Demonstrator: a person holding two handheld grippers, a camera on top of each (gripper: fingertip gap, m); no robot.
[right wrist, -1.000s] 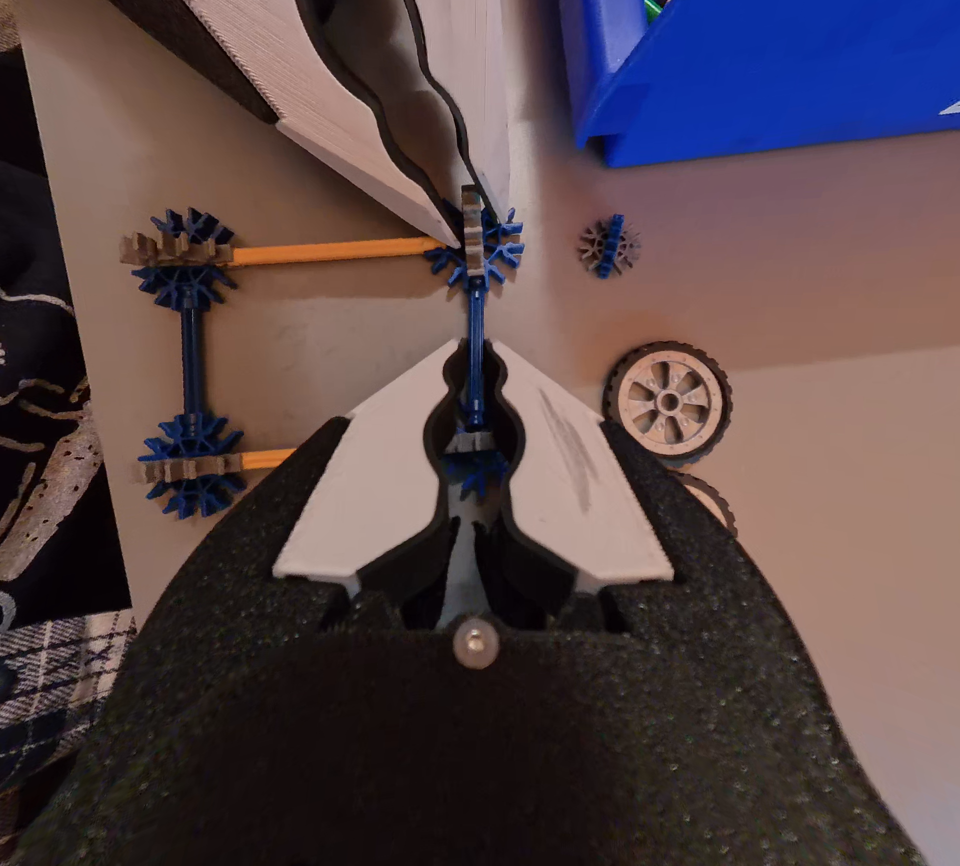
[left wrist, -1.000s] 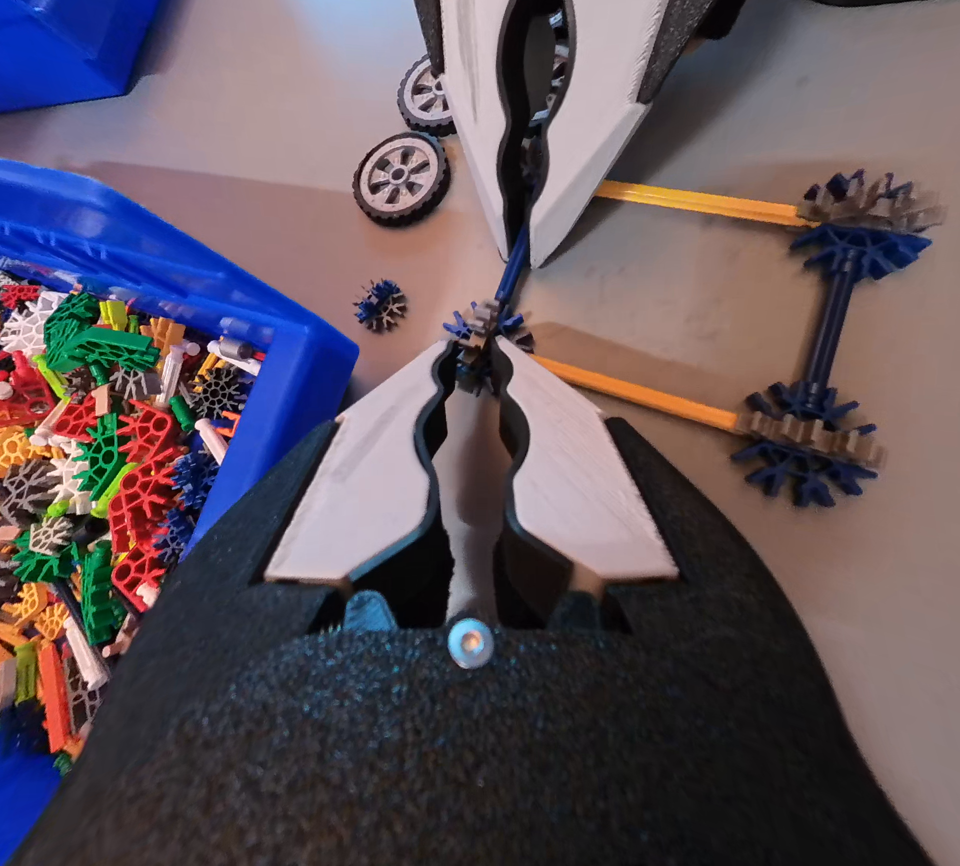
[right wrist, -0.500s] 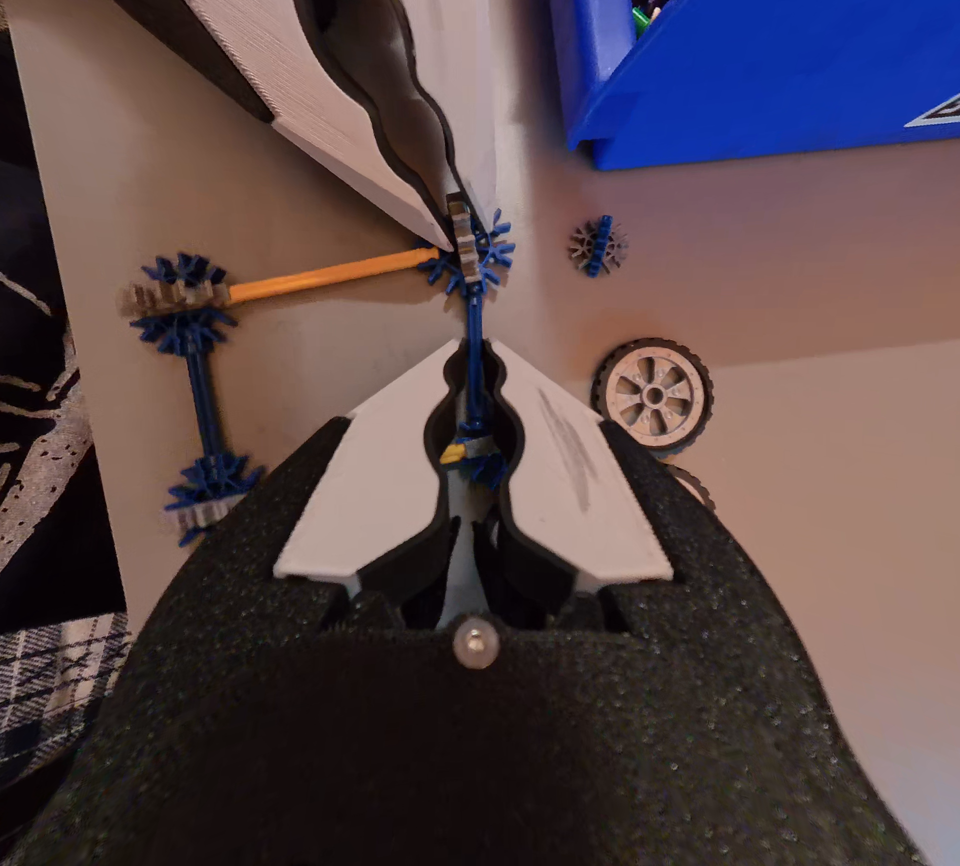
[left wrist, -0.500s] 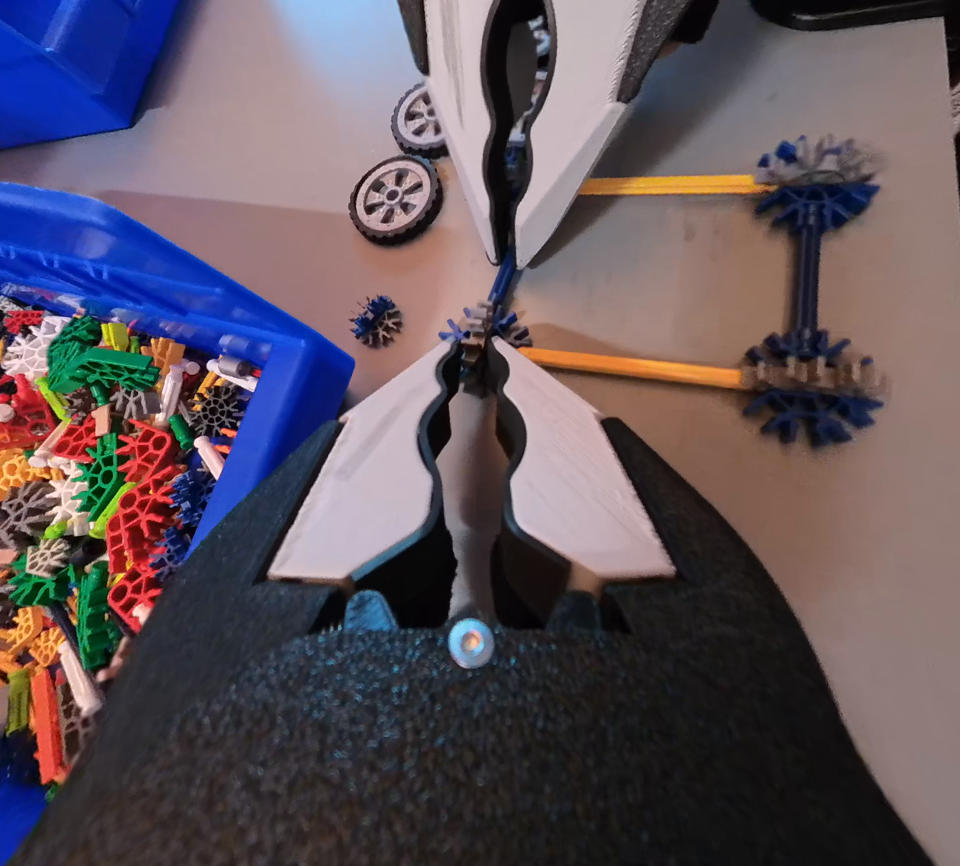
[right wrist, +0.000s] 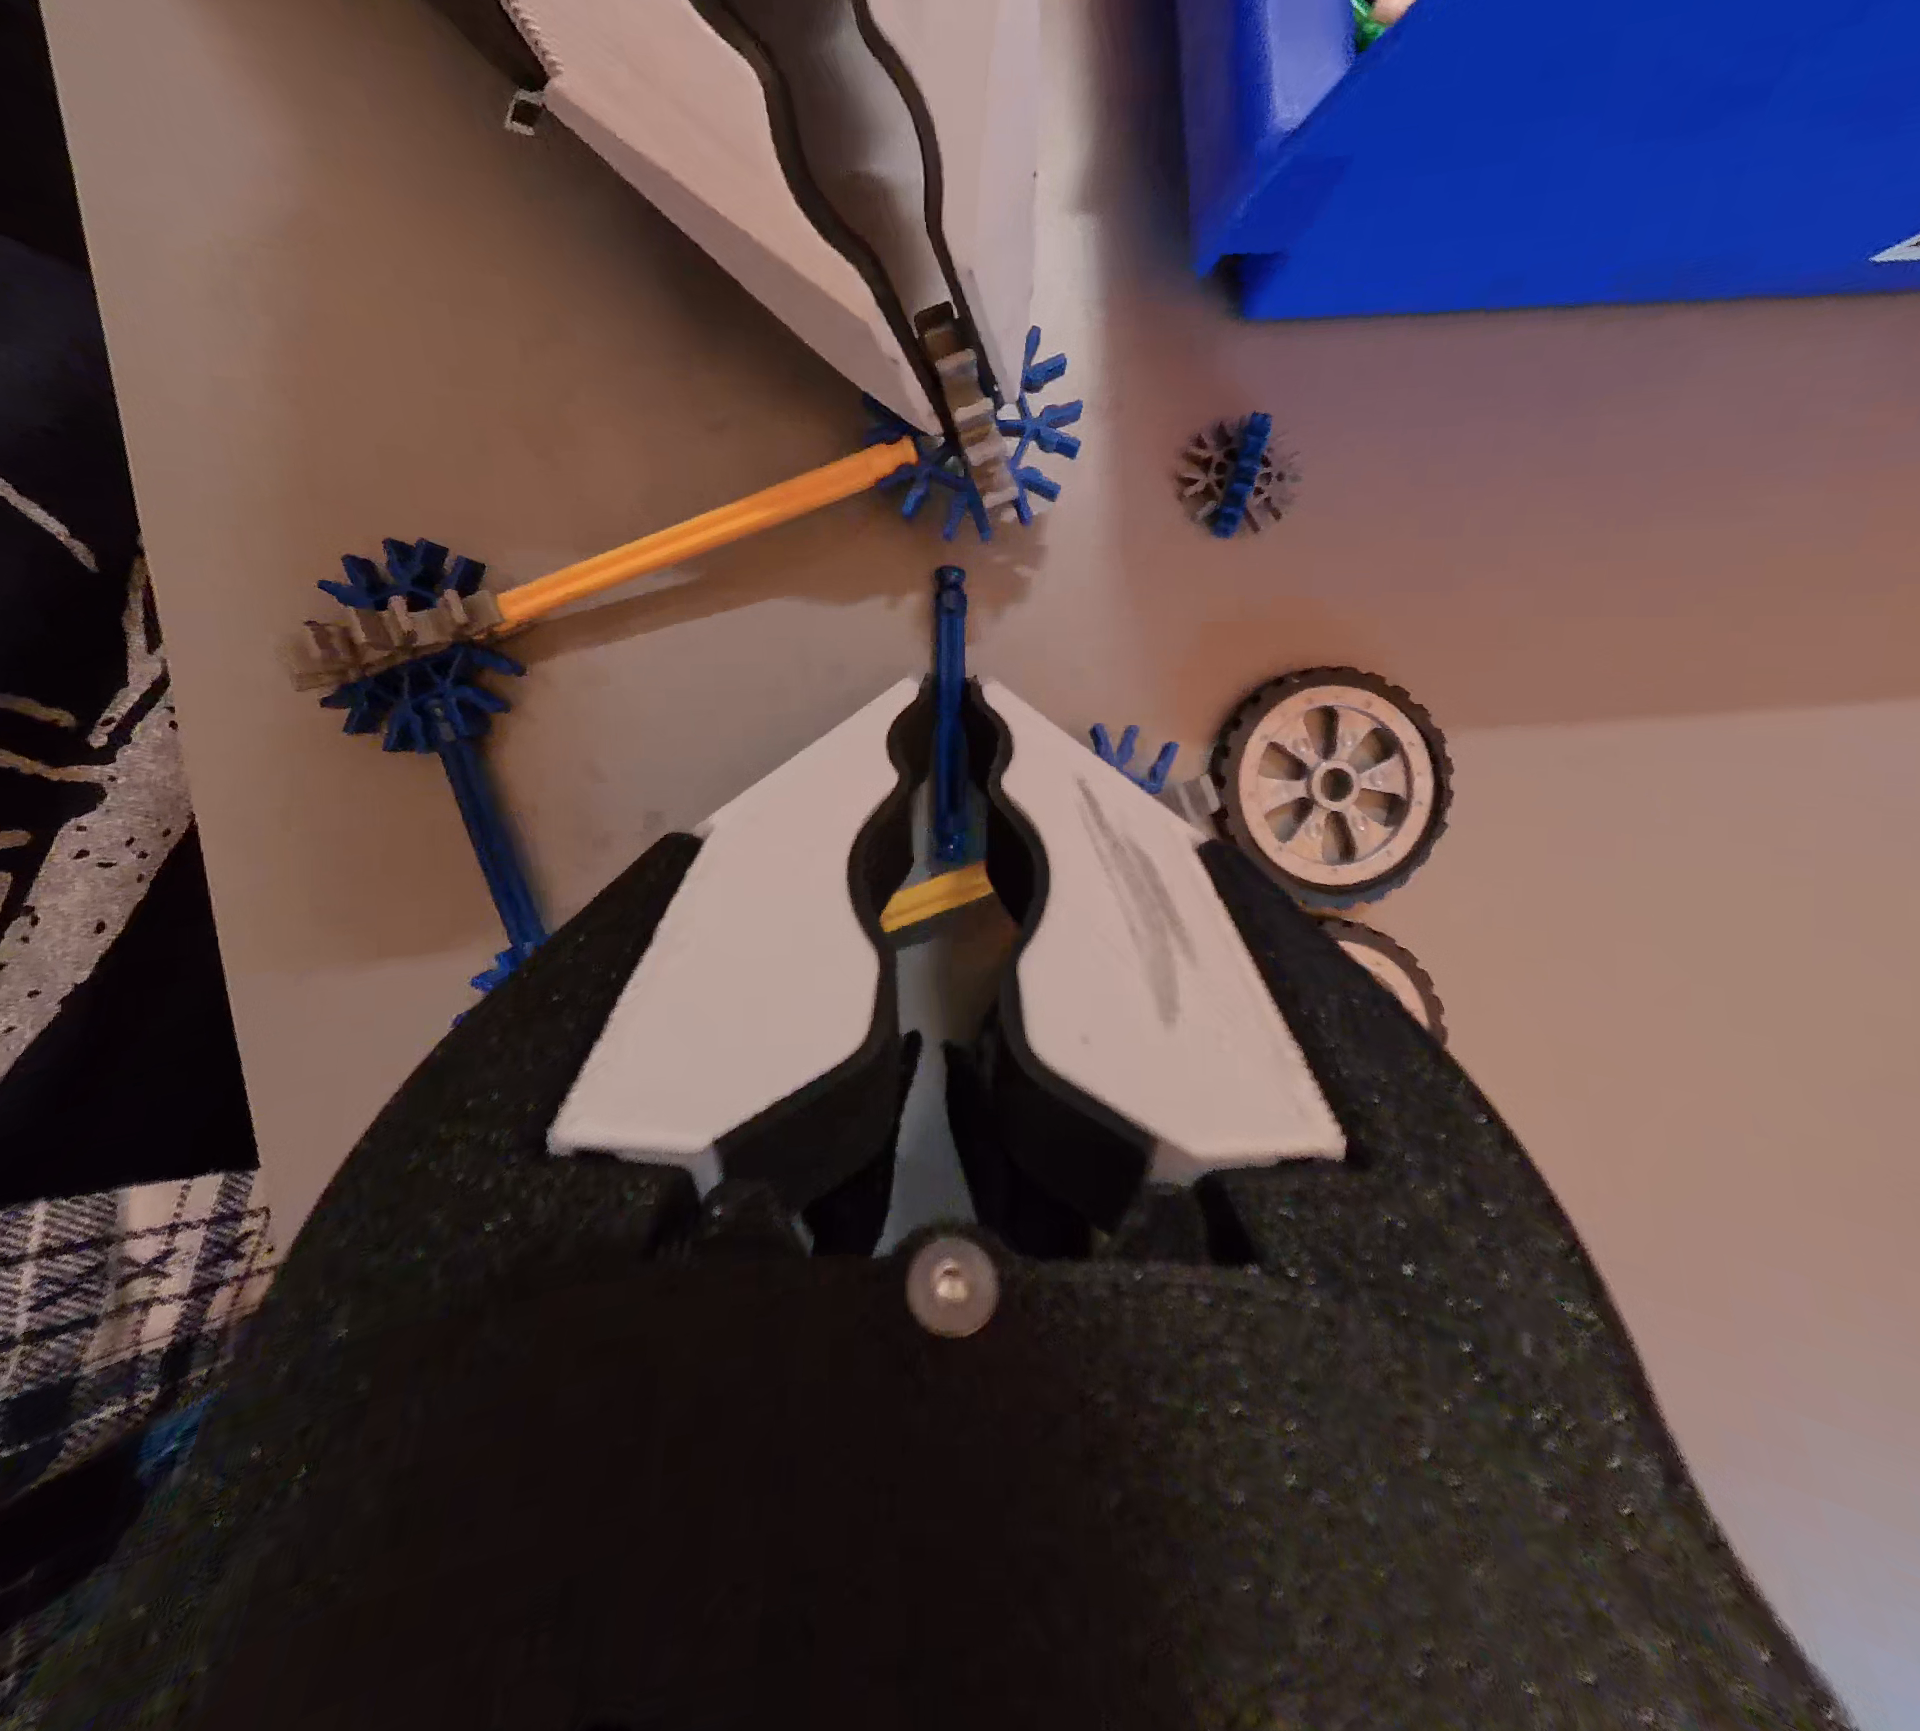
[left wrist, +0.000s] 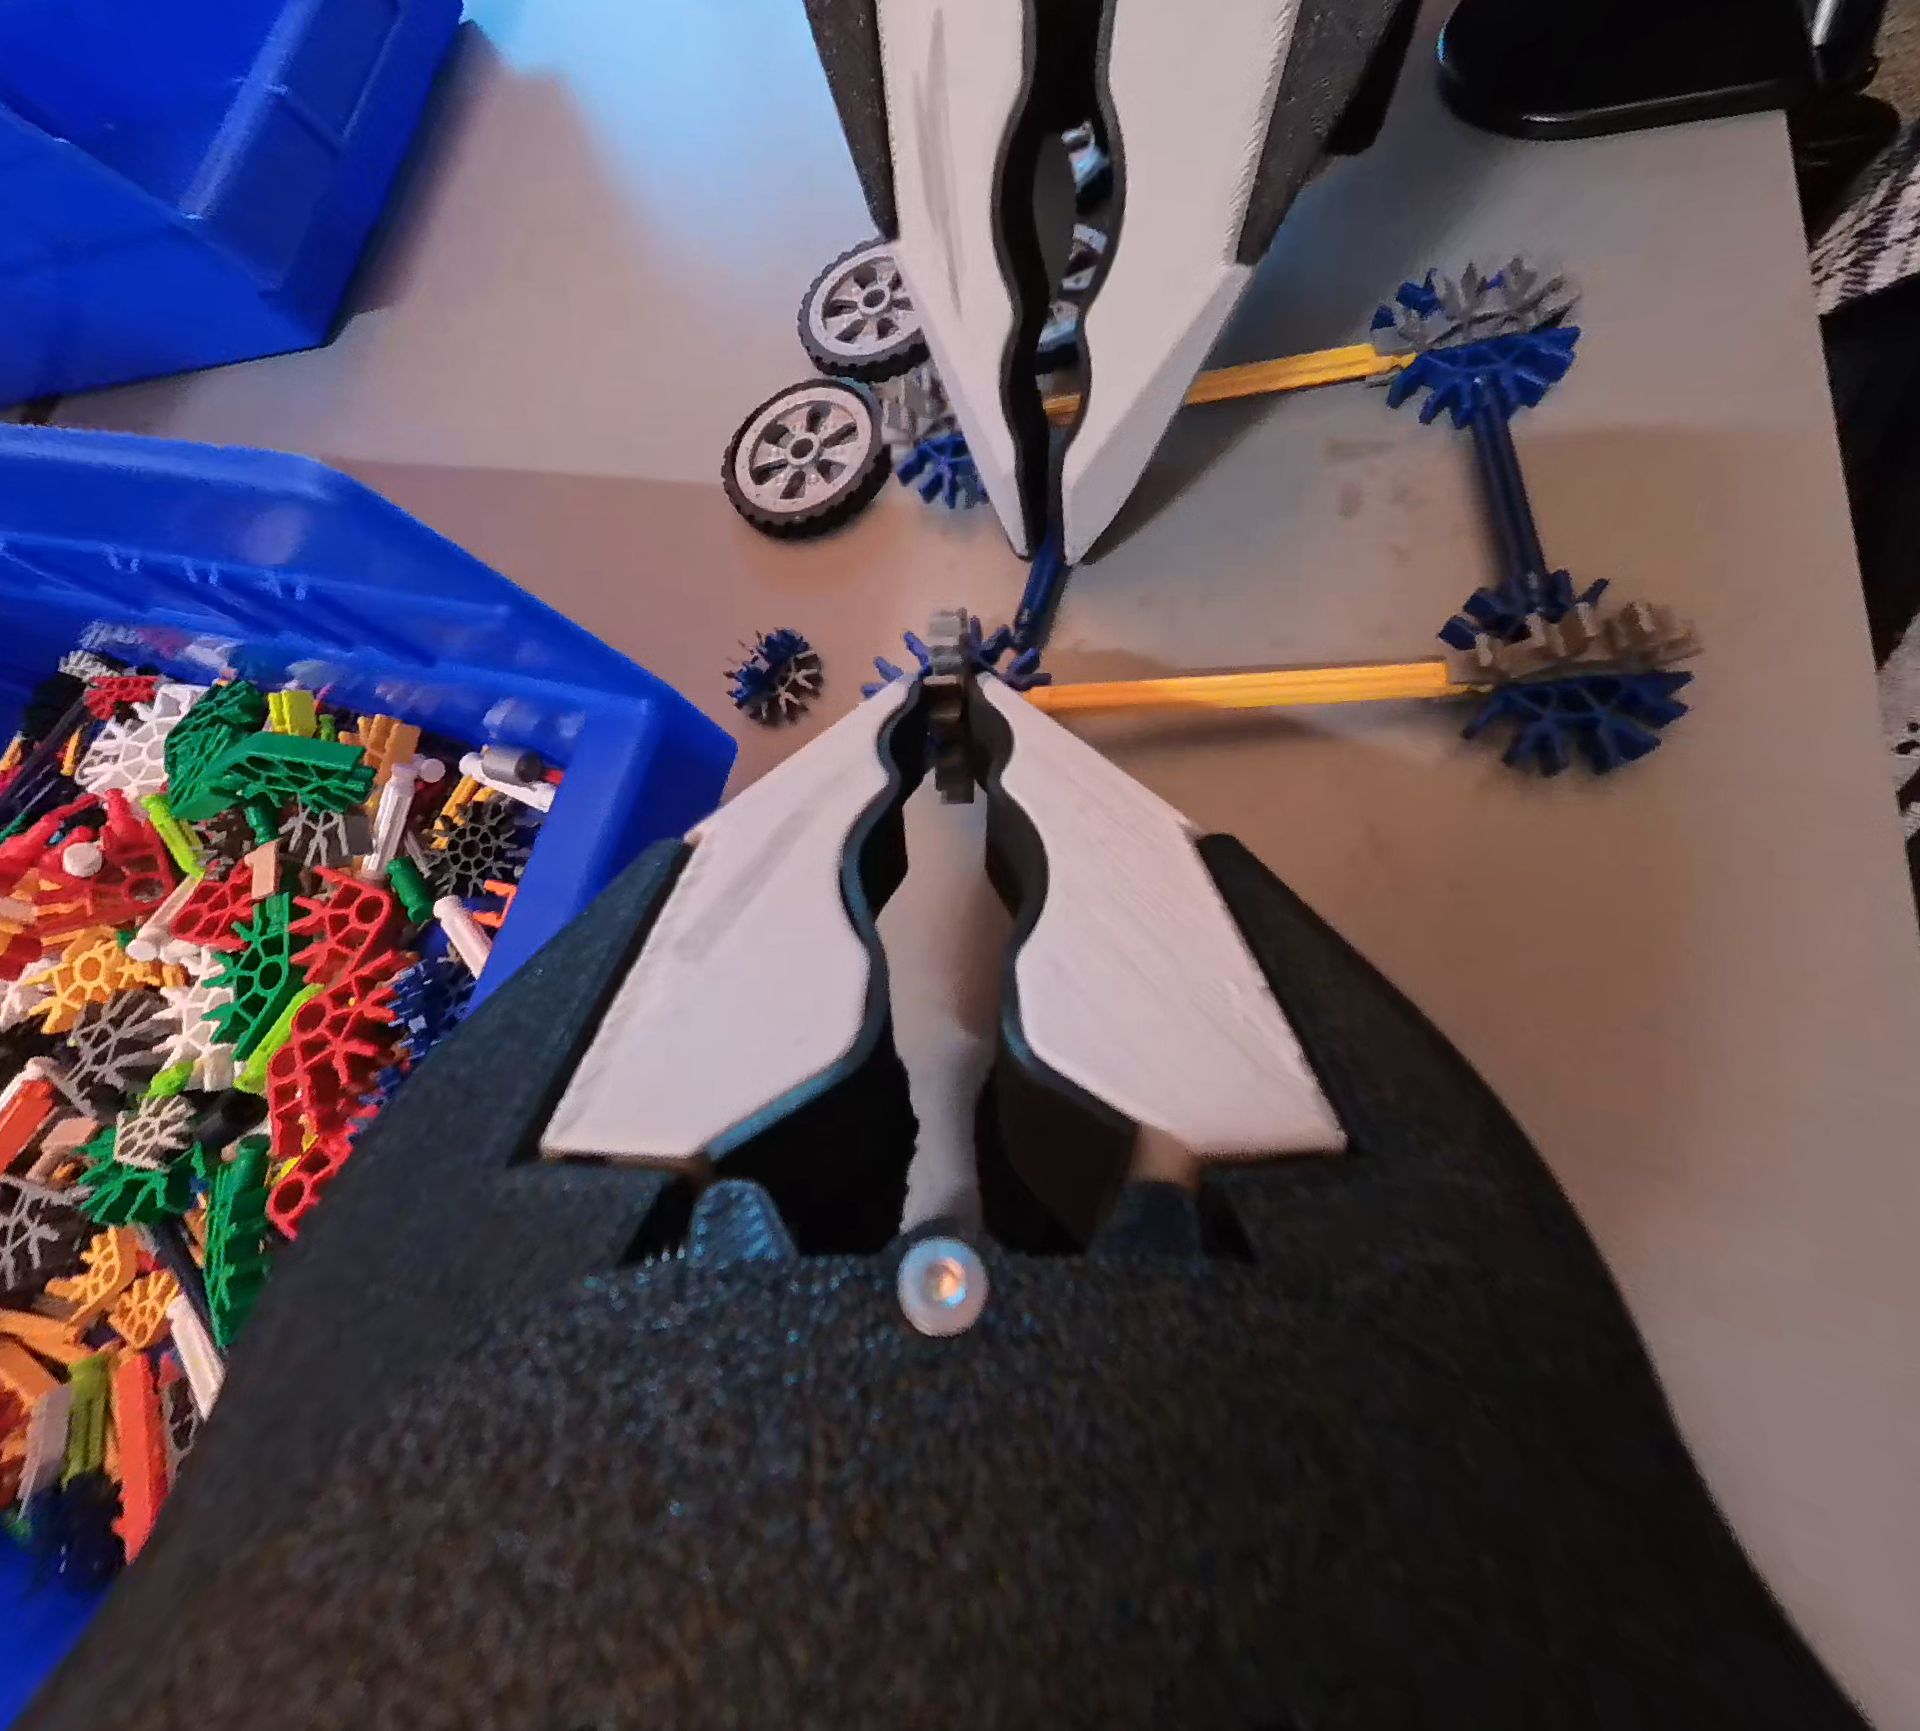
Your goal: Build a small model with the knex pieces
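Observation:
My left gripper [left wrist: 948, 694] is shut on a grey gear and blue snowflake connector [left wrist: 951, 658] at the end of a yellow rod [left wrist: 1236, 687]. It also shows at the top of the right wrist view [right wrist: 956, 382]. My right gripper [right wrist: 948, 694] is shut on a short blue rod [right wrist: 948, 632]. The rod's free tip sits just short of the connector [right wrist: 1023, 445], not touching it. The yellow rod leads to a second connector pair [left wrist: 1569, 684], joined by a blue rod [left wrist: 1512, 486] to a third [left wrist: 1475, 341].
A blue bin [left wrist: 582, 601] of mixed coloured pieces stands at the left, with another blue bin [left wrist: 208, 71] behind it. Two grey wheels [left wrist: 805, 455] and a loose connector [left wrist: 774, 673] lie near the grippers. A black stand base [left wrist: 1662, 50] is far right, by the table edge. My right fingertips sit around 5 cm from my left ones.
The blue rod has come out of the connector that my left gripper holds. Both grippers have pulled apart and risen, and the frame has swung open on the table.

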